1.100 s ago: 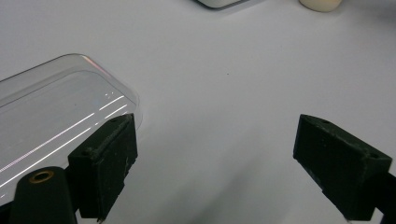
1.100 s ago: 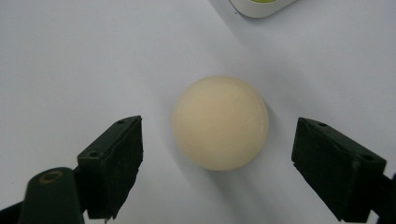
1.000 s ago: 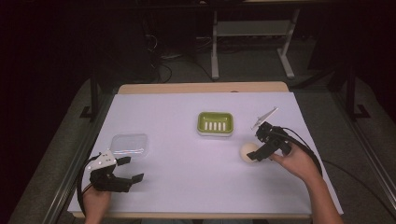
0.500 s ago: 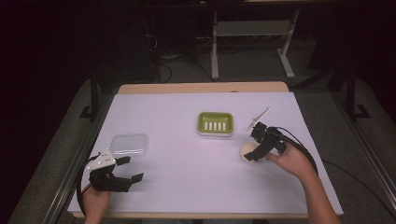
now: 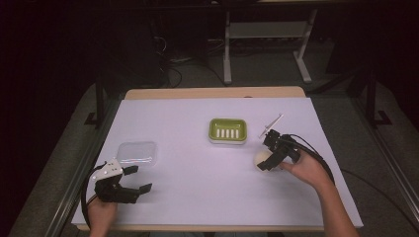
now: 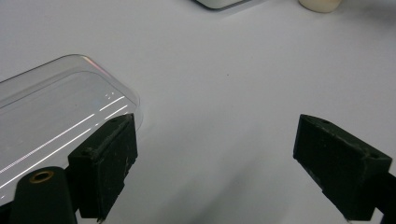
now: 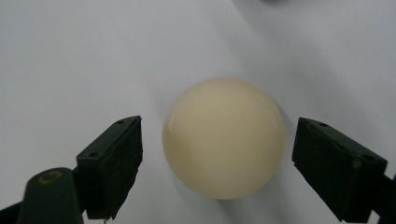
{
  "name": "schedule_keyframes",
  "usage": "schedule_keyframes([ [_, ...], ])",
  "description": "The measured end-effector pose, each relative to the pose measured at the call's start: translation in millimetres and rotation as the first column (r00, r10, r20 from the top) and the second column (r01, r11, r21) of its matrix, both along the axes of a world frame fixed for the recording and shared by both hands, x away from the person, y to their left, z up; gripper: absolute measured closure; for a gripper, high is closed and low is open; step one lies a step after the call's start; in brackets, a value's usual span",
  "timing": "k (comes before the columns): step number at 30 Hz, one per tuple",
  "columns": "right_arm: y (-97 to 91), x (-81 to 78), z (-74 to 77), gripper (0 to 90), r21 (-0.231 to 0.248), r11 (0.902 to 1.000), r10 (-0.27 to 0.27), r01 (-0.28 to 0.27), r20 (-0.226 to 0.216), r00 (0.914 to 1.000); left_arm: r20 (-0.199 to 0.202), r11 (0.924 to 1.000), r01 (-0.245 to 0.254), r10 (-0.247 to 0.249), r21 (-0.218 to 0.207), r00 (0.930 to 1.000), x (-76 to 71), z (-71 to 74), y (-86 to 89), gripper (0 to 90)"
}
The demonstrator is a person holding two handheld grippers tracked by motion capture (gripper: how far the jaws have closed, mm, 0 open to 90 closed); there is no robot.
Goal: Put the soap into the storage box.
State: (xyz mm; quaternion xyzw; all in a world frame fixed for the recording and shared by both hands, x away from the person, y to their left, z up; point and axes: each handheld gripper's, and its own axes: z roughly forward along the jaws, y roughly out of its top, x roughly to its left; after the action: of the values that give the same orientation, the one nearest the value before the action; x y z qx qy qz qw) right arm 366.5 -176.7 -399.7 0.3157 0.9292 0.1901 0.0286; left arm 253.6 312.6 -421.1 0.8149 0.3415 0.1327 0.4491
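A round cream soap bar [image 5: 261,159] [image 7: 223,137] lies on the white table cover at the right. My right gripper [image 5: 269,159] [image 7: 217,175] hovers right over it, open, one jaw on each side of the soap and neither touching it. A green soap dish [image 5: 227,130] with a slotted white insert sits at the table's middle. A clear plastic lid [image 5: 137,153] [image 6: 51,116] lies at the left. My left gripper [image 5: 134,180] [image 6: 219,172] is open just in front of the lid, holding nothing; its left jaw overlaps the lid's near corner.
The white cover [image 5: 197,197] spreads over the whole tabletop. Metal frame legs [image 5: 227,44] and cables stand on the dark floor beyond the far edge. The soap's edge [image 6: 320,4] and the dish's base peek in at the top of the left gripper view.
My right gripper has moved left and down over the soap, so the soap now sits between its open jaws. The left gripper has stayed in place.
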Motion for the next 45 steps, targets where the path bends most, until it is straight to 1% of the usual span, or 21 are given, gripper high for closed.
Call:
schedule_keyframes([
  [18, 5.1, 4.5, -8.0, 15.5, -0.021, 0.9998, 0.005, -0.005, -0.03, 0.9995, 0.003, 1.0, 0.002, -0.002, 0.001, 1.0, 0.2, 0.3, -0.2, 13.0],
  [21, 6.3, 4.8, -9.5, 15.5, -0.034, 0.9994, 0.006, -0.007, -0.033, 0.9994, 0.003, 1.0, 0.003, -0.003, 0.001, 1.0, 0.2, 0.3, -0.2, 13.0],
  [29, 7.1, 7.3, -13.3, 15.5, -0.044, 0.999, 0.004, -0.006, -0.043, 0.9991, 0.003, 1.0, 0.004, -0.004, 0.001, 1.0, 0.2, 0.4, -0.1, 13.0],
  [39, 9.0, 9.4, -18.4, 16.8, -0.076, 0.9971, -0.002, -0.001, -0.049, 0.9988, 0.002, 1.0, 0.004, -0.004, 0.001, 1.0, 0.2, 0.4, -0.2, 13.0],
  [45, 8.8, 10.1, -19.5, 17.0, -0.082, 0.9966, -0.001, -0.003, -0.053, 0.9986, 0.001, 1.0, 0.002, -0.002, -0.001, 1.0, 0.3, 0.4, -0.2, 13.0],
])
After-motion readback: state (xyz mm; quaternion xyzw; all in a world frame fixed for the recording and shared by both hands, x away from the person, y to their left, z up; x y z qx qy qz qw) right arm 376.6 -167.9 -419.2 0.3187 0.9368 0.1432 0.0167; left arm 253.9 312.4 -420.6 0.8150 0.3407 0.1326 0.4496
